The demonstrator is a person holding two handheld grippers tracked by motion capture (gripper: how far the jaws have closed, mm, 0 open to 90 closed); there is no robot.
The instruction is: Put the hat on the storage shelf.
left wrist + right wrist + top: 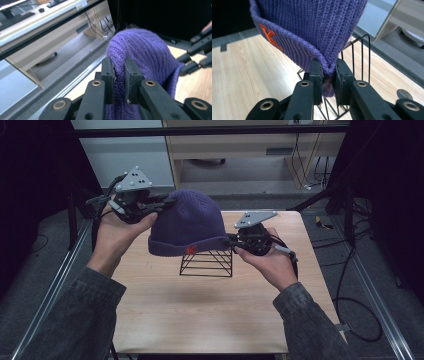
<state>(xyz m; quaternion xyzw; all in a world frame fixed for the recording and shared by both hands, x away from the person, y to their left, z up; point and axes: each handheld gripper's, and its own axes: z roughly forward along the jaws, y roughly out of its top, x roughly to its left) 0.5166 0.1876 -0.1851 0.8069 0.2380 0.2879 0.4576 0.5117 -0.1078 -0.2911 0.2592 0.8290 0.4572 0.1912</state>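
A purple knit beanie [187,222] with an orange letter on its cuff hangs in the air above a black wire rack [206,263] on the wooden table [200,310]. My left gripper [162,205] is shut on the beanie's upper left side; its view shows the jaws pinching a fold of the beanie [140,52]. My right gripper [231,241] is shut on the cuff at the beanie's right edge. In the right gripper view the beanie's cuff [312,37] is squeezed between the jaws, with the wire rack [359,60] just below and behind.
The rack stands near the middle of the table, under the beanie. A metal rail [55,280] runs along the table's left side and another along the right. Cables [360,285] lie on the floor at the right. A wooden shelf unit [250,150] stands beyond the table.
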